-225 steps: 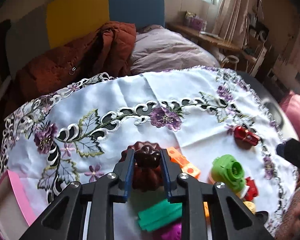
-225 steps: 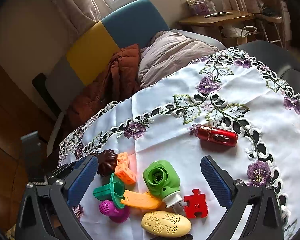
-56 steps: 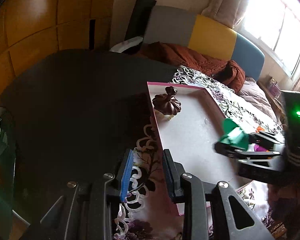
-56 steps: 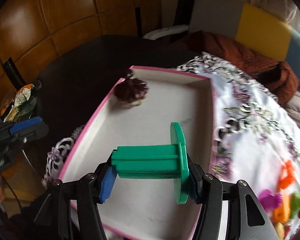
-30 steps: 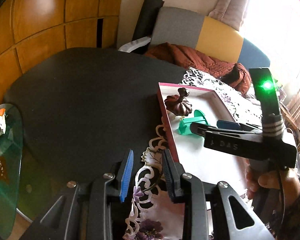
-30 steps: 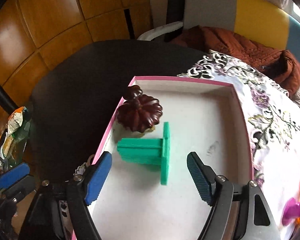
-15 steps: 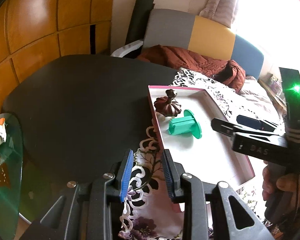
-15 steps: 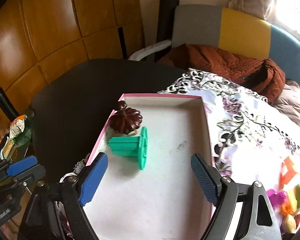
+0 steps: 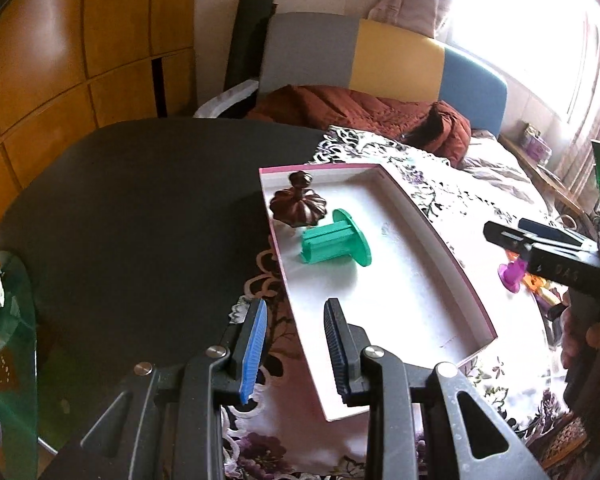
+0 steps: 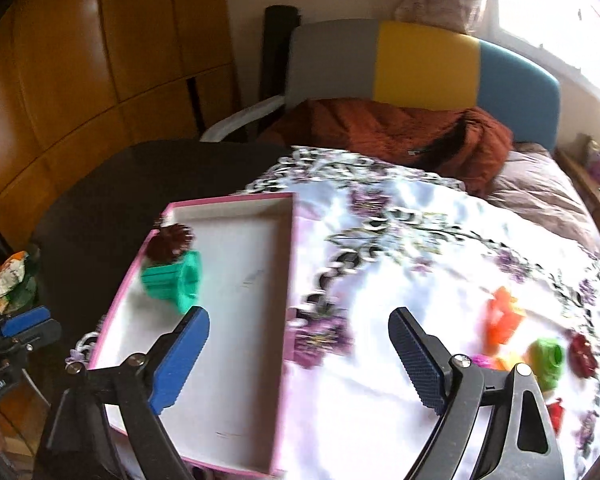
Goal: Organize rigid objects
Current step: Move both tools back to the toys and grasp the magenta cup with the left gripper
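Bench (image 9: pixel 140 208), cloth-covered: right gripper (image 10: pixel 296 356) empty, fingers opening; approach the orange block (image 10: pixel 502 318) squarely. Left gripper (image 9: pixel 294 346) fingers narrowly apart, empty.

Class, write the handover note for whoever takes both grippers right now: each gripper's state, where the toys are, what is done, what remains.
Left gripper: jaws narrowly apart, holding nothing, over the near corner of the pink-rimmed tray.
Right gripper: jaws opening, nothing between them, over the tray's right rim and the tablecloth.
Done: brown flower-shaped piece and green spool lie side by side at the tray's far left.
Left: the orange block, the green toy and the other small toys beside them on the cloth.
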The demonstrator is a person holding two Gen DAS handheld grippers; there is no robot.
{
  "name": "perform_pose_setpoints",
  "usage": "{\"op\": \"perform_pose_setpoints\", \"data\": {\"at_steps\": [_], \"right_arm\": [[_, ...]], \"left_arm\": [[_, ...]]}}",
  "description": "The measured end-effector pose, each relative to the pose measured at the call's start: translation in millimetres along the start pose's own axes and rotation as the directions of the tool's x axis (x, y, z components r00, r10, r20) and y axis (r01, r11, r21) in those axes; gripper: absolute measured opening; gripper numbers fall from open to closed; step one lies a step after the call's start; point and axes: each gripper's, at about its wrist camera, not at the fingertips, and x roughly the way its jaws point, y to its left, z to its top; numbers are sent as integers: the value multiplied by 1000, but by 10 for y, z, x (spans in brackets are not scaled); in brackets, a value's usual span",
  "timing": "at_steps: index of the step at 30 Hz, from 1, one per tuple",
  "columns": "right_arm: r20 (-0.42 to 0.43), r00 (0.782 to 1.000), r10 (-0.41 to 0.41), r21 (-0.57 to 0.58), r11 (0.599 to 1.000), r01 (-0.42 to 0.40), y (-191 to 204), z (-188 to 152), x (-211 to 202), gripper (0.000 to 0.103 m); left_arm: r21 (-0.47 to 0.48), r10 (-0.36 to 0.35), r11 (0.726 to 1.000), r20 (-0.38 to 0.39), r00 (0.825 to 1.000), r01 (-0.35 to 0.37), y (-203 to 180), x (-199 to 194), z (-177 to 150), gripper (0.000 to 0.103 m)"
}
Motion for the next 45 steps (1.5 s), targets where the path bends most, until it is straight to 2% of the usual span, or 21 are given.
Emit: {"op": "perform_pose_setpoints", "data": {"at_steps": [5, 9, 13, 15, 16, 19, 24, 26, 30, 32, 35, 37, 38, 40, 42, 44, 45], "right_arm": [[35, 995, -92, 78, 993, 89, -546, -3, -201, 92], [66, 977, -203, 191, 964, 187, -1123, -10, -416, 93], [65, 935, -350, 363, 881, 304, -1814, -183, -646, 95], [40, 912, -409, 469, 813, 344, -2137, -351, -715, 95], [23, 907, -420, 519, 780, 348, -2251, -395, -715, 95], [27, 909, -417, 635, 710, 306, -2485, -486, -803, 95], [32, 911, -412, 637, 711, 299, -2520, -477, -800, 96], [35, 910, -414, 645, 705, 296, -2533, -490, -819, 96], [28, 918, -396, 697, 666, 266, -2604, -581, -831, 97], [21, 925, -379, 721, 647, 249, -2661, -618, -822, 97], [20, 927, -374, 742, 627, 237, -2709, -651, -825, 97], [23, 929, -370, 759, 612, 225, -2741, -678, -837, 97], [24, 930, -366, 764, 607, 219, -2752, -686, -835, 97], [17, 935, -354, 772, 599, 212, -2776, -702, -816, 97], [14, 939, -343, 774, 599, 207, -2784, -705, -800, 97], [9, 942, -336, 774, 599, 206, -2787, -705, -781, 97], [7, 944, -331, 774, 599, 204, -2789, -705, -769, 97]], "left_arm": [[51, -51, 997, -5, 999, 51, -167, 33, 29, 34], [97, -125, 987, -29, 992, 127, -357, 59, 71, 34], [105, -206, 971, -87, 975, 215, -603, 135, 125, 37], [92, -247, 961, -130, 960, 260, -732, 207, 157, 37], [110, -258, 955, -142, 956, 274, -850, 233, 183, 37], [179, -277, 936, -153, 949, 302, -1154, 255, 209, 37], [311, -341, 869, -185, 922, 384, -1801, 394, 206, 37], [346, -360, 838, -229, 904, 422, -2059, 515, 211, 37], [401, -358, 805, -260, 897, 437, -2458, 745, 219, 37], [401, -375, 789, -285, 882, 465, -2577, 845, 234, 37], [412, -382, 773, -306, 872, 483, -2769, 974, 233, 37], [419, -370, 771, -320, 872, 480, -2879, 1074, 230, 38], [419, -364, 772, -325, 873, 478, -2904, 1118, 226, 42], [417, -343, 784, -326, 881, 460, -2956, 1219, 231, 44], [392, -358, 783, -349, 866, 482, -2984, 1287, 258, 44], [378, -360, 792, -346, 866, 480, -3000, 1332, 278, 44], [371, -365, 791, -354, 861, 487, -3017, 1358, 285, 44]]}}
